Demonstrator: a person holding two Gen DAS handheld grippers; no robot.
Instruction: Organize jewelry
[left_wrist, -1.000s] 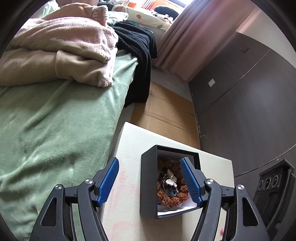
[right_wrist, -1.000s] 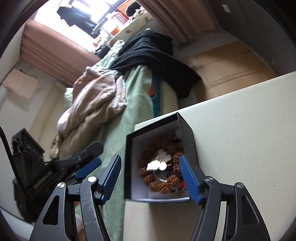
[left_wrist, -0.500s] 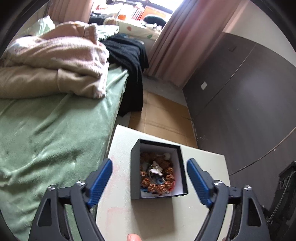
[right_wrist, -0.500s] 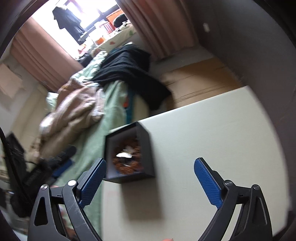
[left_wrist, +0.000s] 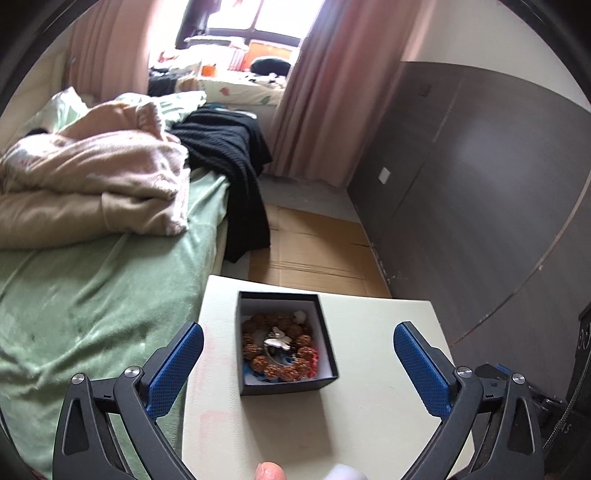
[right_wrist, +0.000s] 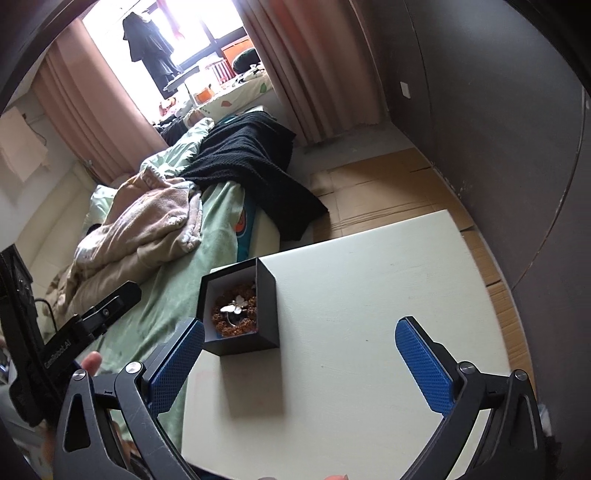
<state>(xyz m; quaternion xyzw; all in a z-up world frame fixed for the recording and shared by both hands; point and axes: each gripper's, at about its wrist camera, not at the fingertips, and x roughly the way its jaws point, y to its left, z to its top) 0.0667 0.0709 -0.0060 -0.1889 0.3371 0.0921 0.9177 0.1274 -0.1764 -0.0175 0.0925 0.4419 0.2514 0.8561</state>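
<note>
A black open box (left_wrist: 284, 384) with a white lining stands on the cream table (left_wrist: 369, 413). Inside lie a brown bead bracelet (left_wrist: 258, 362), a silver butterfly piece (left_wrist: 277, 340) and small red and blue bits. My left gripper (left_wrist: 295, 365) is open and empty, pulled back above the box. In the right wrist view the box (right_wrist: 258, 317) sits at the table's left edge, with the beads (right_wrist: 236, 325) inside. My right gripper (right_wrist: 299, 365) is open and empty, to the right of and behind the box.
A bed with a green sheet (left_wrist: 92, 295), beige blankets (left_wrist: 92, 177) and a black knit (left_wrist: 229, 155) lies left of the table. Cardboard (left_wrist: 314, 251) covers the floor beyond. A dark wardrobe wall (left_wrist: 480, 184) stands on the right. The left gripper's body (right_wrist: 74, 332) shows left.
Both grippers have opened wide and drawn back and up from the box. The box has stayed on the table with the jewelry inside.
</note>
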